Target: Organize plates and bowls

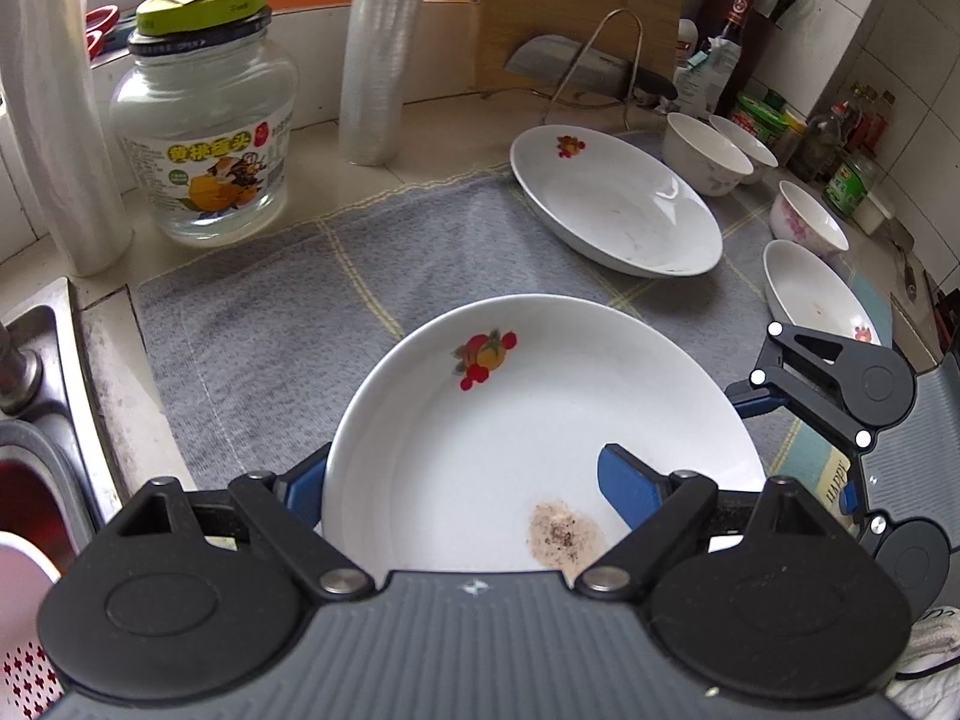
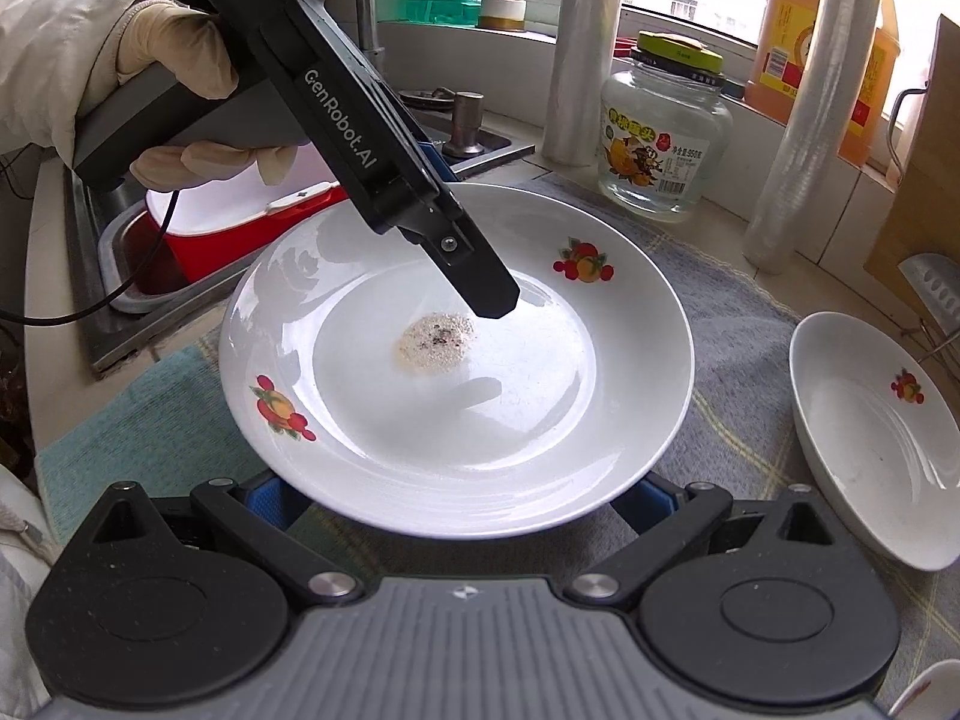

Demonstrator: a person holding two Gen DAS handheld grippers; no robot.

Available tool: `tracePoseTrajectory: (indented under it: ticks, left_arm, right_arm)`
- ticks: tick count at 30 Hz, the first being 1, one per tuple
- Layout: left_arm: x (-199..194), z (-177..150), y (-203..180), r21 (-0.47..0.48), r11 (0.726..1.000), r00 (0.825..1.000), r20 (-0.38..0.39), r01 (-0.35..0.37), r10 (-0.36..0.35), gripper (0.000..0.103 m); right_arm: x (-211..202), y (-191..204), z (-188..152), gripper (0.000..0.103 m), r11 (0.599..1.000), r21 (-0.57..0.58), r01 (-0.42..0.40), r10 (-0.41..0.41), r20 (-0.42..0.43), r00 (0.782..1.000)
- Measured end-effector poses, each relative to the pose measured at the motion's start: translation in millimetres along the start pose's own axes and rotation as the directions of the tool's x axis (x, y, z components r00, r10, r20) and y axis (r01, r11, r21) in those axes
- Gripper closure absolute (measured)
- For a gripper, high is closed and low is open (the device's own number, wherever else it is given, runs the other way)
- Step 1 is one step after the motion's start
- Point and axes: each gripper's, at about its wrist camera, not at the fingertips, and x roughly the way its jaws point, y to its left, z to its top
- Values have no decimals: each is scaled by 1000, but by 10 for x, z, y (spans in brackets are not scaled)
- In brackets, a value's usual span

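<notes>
Plate (image 1: 540,420) with fruit decals is sitting between both tongs, over the near part of the grey cloth (image 1: 252,330) that is covering the table (image 1: 438,114). Whether it is resting on the cloth or hanging just above it, I cannot tell. Brownish speckled residue (image 1: 561,534) is lying in its well.

Left tongs (image 1: 468,474) are gripping the plate by its rim. The right blue pad (image 1: 630,486) is pressing on the inner slope beside the residue, and the left pad (image 1: 306,480) is sitting outside and under the rim. In the right wrist view a gloved hand (image 2: 180,90) is holding this tool, which is reaching in from the far left.

Right tongs (image 2: 459,498) are standing with jaws spread wide. Both blue pads are tucking under the plate's near rim, so nothing is being pinched between them. Whether they are touching the underside is not visible.

Second plate (image 1: 618,204), same pattern, is lying on the far right part of the cloth, well apart from the first. Two white bowls (image 1: 708,153) are standing side by side just beyond it. A pink-flowered bowl (image 1: 807,222) and a small shallow dish (image 1: 810,294) are sitting further right.

Glass jar (image 1: 201,132) with a green lid is standing at the far left, off the cloth. Sink (image 1: 36,420) is lying at the left edge.
</notes>
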Motion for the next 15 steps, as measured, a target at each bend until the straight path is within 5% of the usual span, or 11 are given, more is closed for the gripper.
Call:
tracePoseTrajectory:
  ticks: [15]
  left_arm:
    - [139,44,186,-6,1000,1000,-7,15,-15,14]
  right_arm:
    - [180,-50,63,0,1000,17,11,-10,-29,1000]
